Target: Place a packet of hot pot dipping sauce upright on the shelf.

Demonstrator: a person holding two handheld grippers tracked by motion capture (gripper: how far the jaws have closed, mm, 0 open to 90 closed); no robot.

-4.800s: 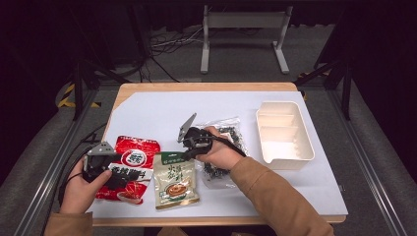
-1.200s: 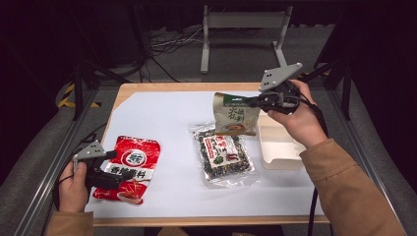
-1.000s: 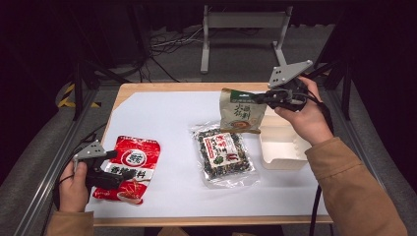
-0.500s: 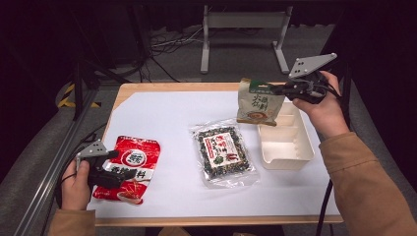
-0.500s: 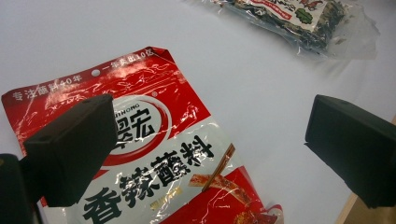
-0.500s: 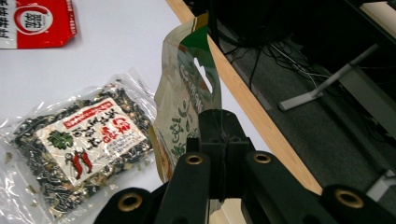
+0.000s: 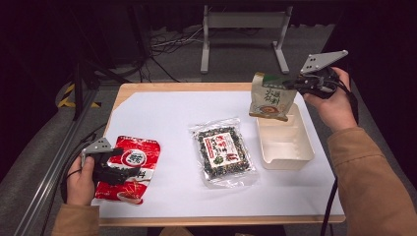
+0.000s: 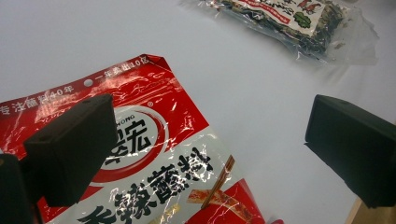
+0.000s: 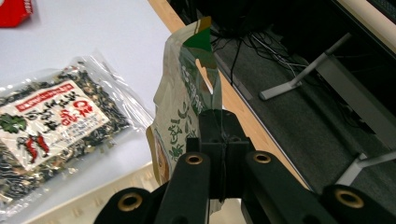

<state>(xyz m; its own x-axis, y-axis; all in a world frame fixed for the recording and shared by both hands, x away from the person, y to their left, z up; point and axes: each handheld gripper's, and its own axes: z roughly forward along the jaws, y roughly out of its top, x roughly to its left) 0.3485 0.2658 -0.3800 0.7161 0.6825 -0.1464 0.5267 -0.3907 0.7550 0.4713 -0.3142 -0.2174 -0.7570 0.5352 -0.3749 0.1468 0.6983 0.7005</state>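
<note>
My right gripper [image 7: 301,82] [image 9: 219,126] is shut on the top edge of a green and beige snack pouch [image 7: 270,97] [image 9: 184,112], which hangs in the air over the far end of the cream tray [image 7: 285,146]. A clear packet of dark dried food with a red and white label [image 7: 223,151] [image 9: 42,126] lies flat mid-table. My left gripper [image 7: 129,170] [image 8: 210,149] rests at the front left with its jaws wide open over a red snack bag [image 7: 129,167] [image 8: 154,182], pressing on nothing.
A white sheet [image 7: 167,118] covers the wooden table [image 7: 162,87]. The cream tray [image 9: 88,205] has shallow compartments. A metal stand [image 7: 243,29] and cables lie on the floor beyond the far edge. Dark floor borders both sides.
My right gripper has carried the green pouch from the table's middle up and to the right, until it hangs over the tray's far end. The left gripper and red bag stayed put.
</note>
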